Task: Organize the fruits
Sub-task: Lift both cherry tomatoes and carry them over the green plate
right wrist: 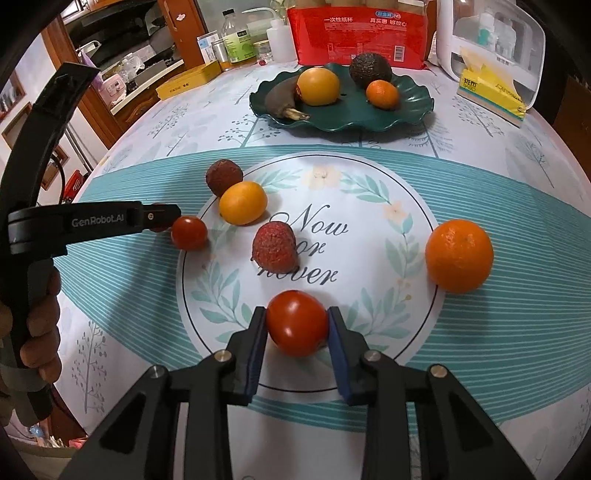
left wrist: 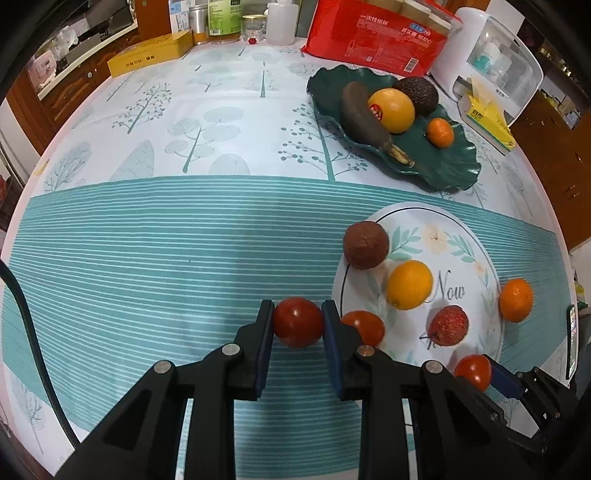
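Note:
My left gripper [left wrist: 297, 321] is shut on a red tomato [left wrist: 298, 322] above the striped cloth, left of the white mat [left wrist: 461, 258]. My right gripper [right wrist: 297, 325] is shut on another red tomato [right wrist: 297, 323] at the mat's near edge [right wrist: 332, 384]. On or by the mat lie a third tomato [right wrist: 189, 232], a yellow-orange fruit [right wrist: 242, 202], a red lychee [right wrist: 274, 249], a brown round fruit [right wrist: 224, 177] and a tangerine [right wrist: 459, 255]. The green leaf plate [right wrist: 413, 110] farther back holds a dark banana [left wrist: 364, 114], an orange [right wrist: 317, 86], an avocado [right wrist: 370, 70] and a small tangerine [right wrist: 382, 94].
A red package [right wrist: 356, 33], bottles [right wrist: 236, 40], a yellow box [right wrist: 188, 83], a white appliance [right wrist: 491, 37] and a tissue box [right wrist: 491, 92] line the table's far side. The left gripper's handle and the hand holding it [right wrist: 40, 332] show in the right wrist view.

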